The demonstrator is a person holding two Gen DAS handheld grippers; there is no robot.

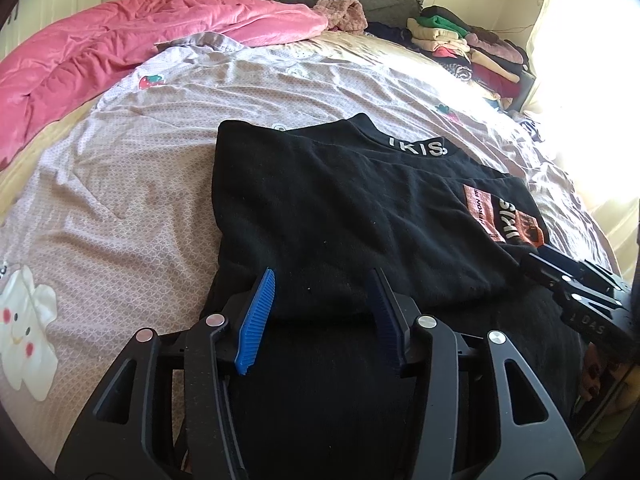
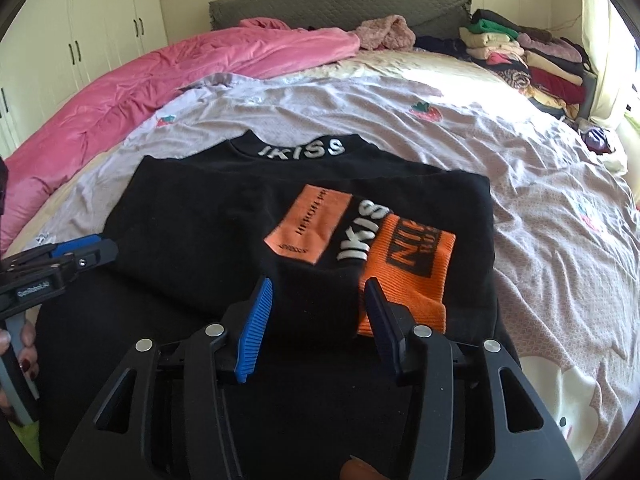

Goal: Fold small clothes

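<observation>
- A black sweatshirt (image 2: 224, 232) w/ white "IKISS" lettering on the collar is lying face up on a lilac patterned bedsheet (image 2: 420, 148), centre of the bed, collar at the far end.
- Its sides are looking already turned in; an orange ribbed cuff (image 2: 408, 272) is lying across the chest on the right, next to an orange print patch.
- The left gripper (image 1: 320, 312) is hovering over the near hem on the left, blue-padded jaws spread apart, holding nothing.
- The right gripper (image 2: 318, 316) is hovering over the near hem on the right, jaws also spread, nothing between them; the far pad is sitting just beside the orange cuff.
- Judgement: the step in hand seems to be the final fold, near hem up toward the collar; approx. midway thru this garment.
- Next move probably needs both grippers lowering to the near edge, pinching all layers, then lifting evenly so the tucked sleeve isn't slipping out.
- Far side: a pink quilt (image 2: 160, 80) is bunching at the far left; a stack of folded clothes (image 2: 520, 56) is sitting at the far right, by the grey headboard cushion (image 2: 320, 4).
</observation>
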